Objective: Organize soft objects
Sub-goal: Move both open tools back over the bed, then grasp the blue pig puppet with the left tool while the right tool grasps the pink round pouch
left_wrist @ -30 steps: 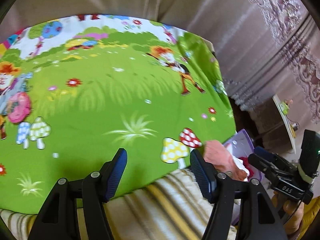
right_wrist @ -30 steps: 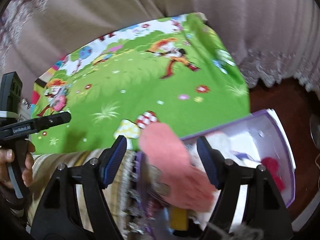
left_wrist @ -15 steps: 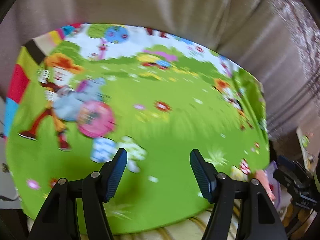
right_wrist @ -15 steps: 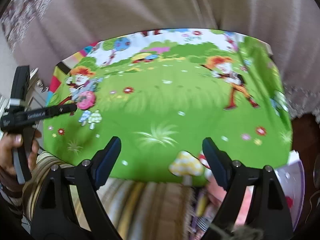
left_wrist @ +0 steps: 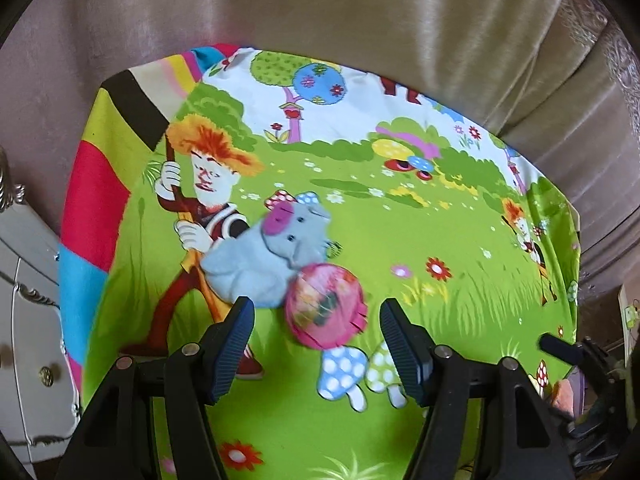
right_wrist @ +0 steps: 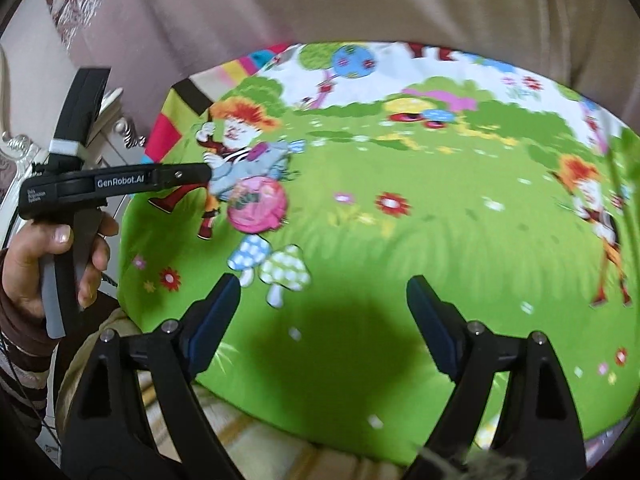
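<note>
Your grey plush (left_wrist: 276, 256) is lying a bit left of centre in the left wrist view, with a pink ball (left_wrist: 326, 306) touching its lower right side, both on the green cartoon cloth (left_wrist: 440, 320). Neither one's been picked up yet, so I'd say this round of tidying is barely started. A purple bin (left_wrist: 576, 390) with something pink in it peeks in at the lower right edge, probably where the toys go, but that's a guess.

Your left gripper (left_wrist: 316, 340) sits apart, empty, the ball just beyond its fingers. Your right gripper (right_wrist: 320, 312) is opening wider, with only bare cloth and its own shadow between the fingers, well off from the toys.

Readable text: "GenRobot.AI" on the left gripper's body, seen at the left of the right wrist view. The smaller print beside it is too tiny to read.
</note>
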Tool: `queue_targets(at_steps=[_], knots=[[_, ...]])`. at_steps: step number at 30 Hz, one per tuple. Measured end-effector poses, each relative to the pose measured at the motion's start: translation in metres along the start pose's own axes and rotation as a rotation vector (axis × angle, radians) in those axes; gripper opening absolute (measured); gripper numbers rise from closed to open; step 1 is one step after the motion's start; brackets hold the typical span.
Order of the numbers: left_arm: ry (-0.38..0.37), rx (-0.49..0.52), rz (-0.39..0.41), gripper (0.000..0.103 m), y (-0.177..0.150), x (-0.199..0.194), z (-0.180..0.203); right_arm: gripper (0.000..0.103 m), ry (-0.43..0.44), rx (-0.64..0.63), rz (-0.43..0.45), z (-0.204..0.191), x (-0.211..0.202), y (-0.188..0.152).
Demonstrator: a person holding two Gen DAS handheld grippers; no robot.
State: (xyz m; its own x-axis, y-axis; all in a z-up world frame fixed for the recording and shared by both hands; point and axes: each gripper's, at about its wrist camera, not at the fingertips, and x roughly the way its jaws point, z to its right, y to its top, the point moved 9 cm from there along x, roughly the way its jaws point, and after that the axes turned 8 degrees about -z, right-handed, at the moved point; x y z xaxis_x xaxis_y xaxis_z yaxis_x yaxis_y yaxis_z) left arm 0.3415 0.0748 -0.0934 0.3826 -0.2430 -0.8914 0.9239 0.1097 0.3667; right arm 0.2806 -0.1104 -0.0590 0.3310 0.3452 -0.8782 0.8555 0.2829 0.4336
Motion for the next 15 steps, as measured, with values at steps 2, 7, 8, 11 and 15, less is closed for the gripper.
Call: queue_targets(at_steps=[2,7,8,11,15], knots=[[0.004,-0.003,-0.004,0.066,0.009,0.005,-0.011,0.089,0.029,-0.025,-0.011,-0.014,0.018,0.011],[0.005,0.02,-0.019,0.066,0.028,0.021,-0.031,0.089,0.061,-0.077,-0.049,-0.04,0.071,0.037],[0.005,0.029,-0.024,0.066,0.031,0.024,-0.033,0.089,0.061,-0.081,-0.053,-0.042,0.078,0.041],[-0.012,0.069,-0.048,0.066,0.039,0.034,-0.035,0.089,0.081,-0.089,-0.075,-0.054,0.104,0.051],[-0.035,0.126,-0.083,0.066,0.049,0.05,-0.034,0.09,0.1,-0.119,-0.085,-0.07,0.131,0.061]])
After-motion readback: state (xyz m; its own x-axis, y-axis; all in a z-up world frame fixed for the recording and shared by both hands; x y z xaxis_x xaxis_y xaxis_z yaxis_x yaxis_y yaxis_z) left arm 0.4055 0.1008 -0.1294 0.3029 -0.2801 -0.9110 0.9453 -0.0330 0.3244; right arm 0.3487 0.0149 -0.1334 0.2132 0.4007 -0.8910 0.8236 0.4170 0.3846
